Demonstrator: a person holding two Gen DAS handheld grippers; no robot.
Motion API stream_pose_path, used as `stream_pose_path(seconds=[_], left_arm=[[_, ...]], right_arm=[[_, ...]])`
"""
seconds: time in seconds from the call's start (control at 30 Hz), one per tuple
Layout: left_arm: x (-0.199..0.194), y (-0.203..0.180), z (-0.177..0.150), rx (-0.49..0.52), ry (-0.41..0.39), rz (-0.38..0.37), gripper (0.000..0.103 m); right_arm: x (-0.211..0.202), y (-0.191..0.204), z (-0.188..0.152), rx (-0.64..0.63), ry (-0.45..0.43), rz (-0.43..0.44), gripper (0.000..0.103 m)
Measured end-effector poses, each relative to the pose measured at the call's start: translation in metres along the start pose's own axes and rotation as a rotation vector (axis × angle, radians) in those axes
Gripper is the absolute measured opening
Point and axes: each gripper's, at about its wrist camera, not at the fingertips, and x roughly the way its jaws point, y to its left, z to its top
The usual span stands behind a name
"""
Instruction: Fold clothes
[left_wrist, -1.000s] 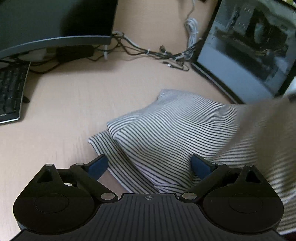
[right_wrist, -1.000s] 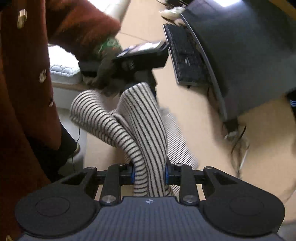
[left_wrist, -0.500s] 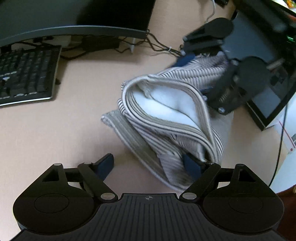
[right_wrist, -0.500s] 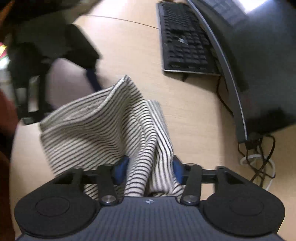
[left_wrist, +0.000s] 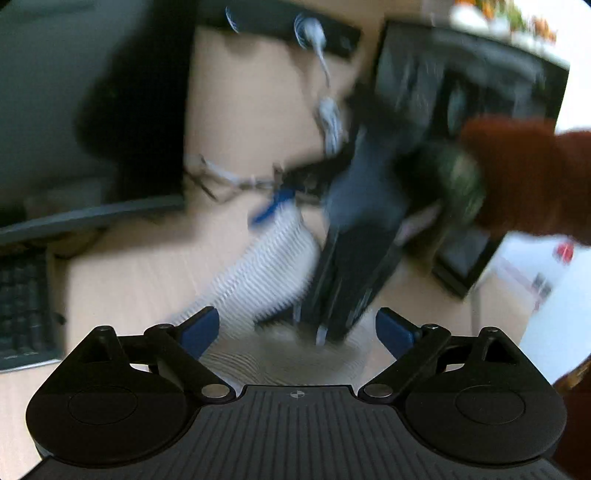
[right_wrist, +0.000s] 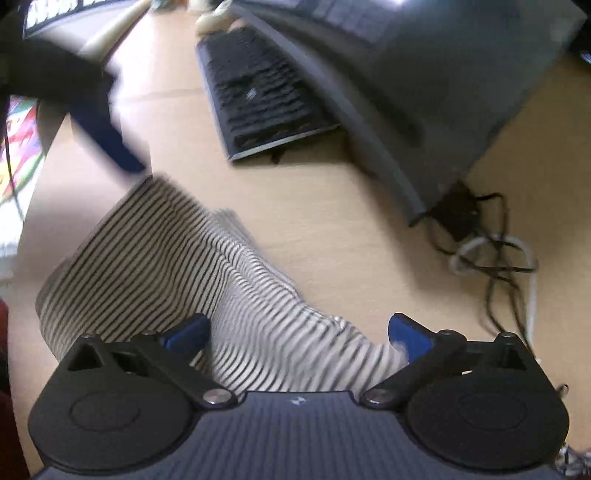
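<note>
The striped garment (right_wrist: 166, 266) is down on the desk (right_wrist: 332, 229), lying just ahead of the right gripper (right_wrist: 299, 332) and spilling back between its spread fingers — and that's the news, because half a second ago those same fingers were pinched tight on a bunched fold of it. Now the jaws stand wide apart, cloth passing loosely under them, nothing clamped. The fold has been laid and let go.

Over on the left gripper (left_wrist: 297, 325), same story: blue pads well apart, holding nothing, with the striped cloth (left_wrist: 266, 273) just in front of and beneath the fingertips. The view is heavily smeared by motion, so the exact lie of the cloth there is hard to call. The right gripper's dark body (left_wrist: 354, 236) crosses just ahead, with the person's rust-red sleeve (left_wrist: 524, 177) behind it.

From the right-hand view the garment reads as a compact, layered bundle, though one edge rides up in a ridge towards the gripper — so I'd judge one fold finished and a tidy-up or a further fold still to come.

Further out past the cloth: a keyboard (right_wrist: 258, 96), a monitor (right_wrist: 424, 74) and a tangle of cables (right_wrist: 491, 254) off to the right.
</note>
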Motion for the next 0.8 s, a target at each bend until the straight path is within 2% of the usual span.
stream_pose_path(seconds=[0.07, 0.17, 0.27, 0.33, 0.43, 0.67, 0.73, 0.8], left_arm=[[0.017, 0.007, -0.004, -0.032, 0.043, 0.019, 0.095], [0.024, 0.013, -0.008, -0.059, 0.064, 0.032, 0.095], [0.026, 0.008, -0.008, -0.027, 0.076, 0.045, 0.095], [0.027, 0.008, -0.009, -0.018, 0.084, 0.055, 0.095], [0.027, 0.009, -0.006, -0.023, 0.089, 0.061, 0.095], [0.031, 0.009, -0.008, -0.020, 0.088, 0.047, 0.098], [0.032, 0.010, -0.008, -0.022, 0.085, 0.044, 0.099], [0.034, 0.010, -0.007, -0.021, 0.081, 0.041, 0.099]], right_arm=[[-0.015, -0.010, -0.006, 0.061, -0.042, -0.053, 0.103], [-0.024, -0.027, -0.021, 0.182, -0.081, -0.155, 0.103], [0.000, -0.042, -0.041, 0.340, -0.026, -0.234, 0.103], [0.022, -0.041, -0.054, 0.394, 0.012, -0.251, 0.103], [0.026, -0.032, -0.057, 0.424, -0.020, -0.295, 0.103], [-0.017, -0.043, -0.046, 0.539, -0.114, -0.307, 0.103], [-0.002, -0.043, -0.048, 0.584, -0.061, -0.320, 0.103], [0.023, -0.039, -0.054, 0.572, -0.002, -0.341, 0.103]])
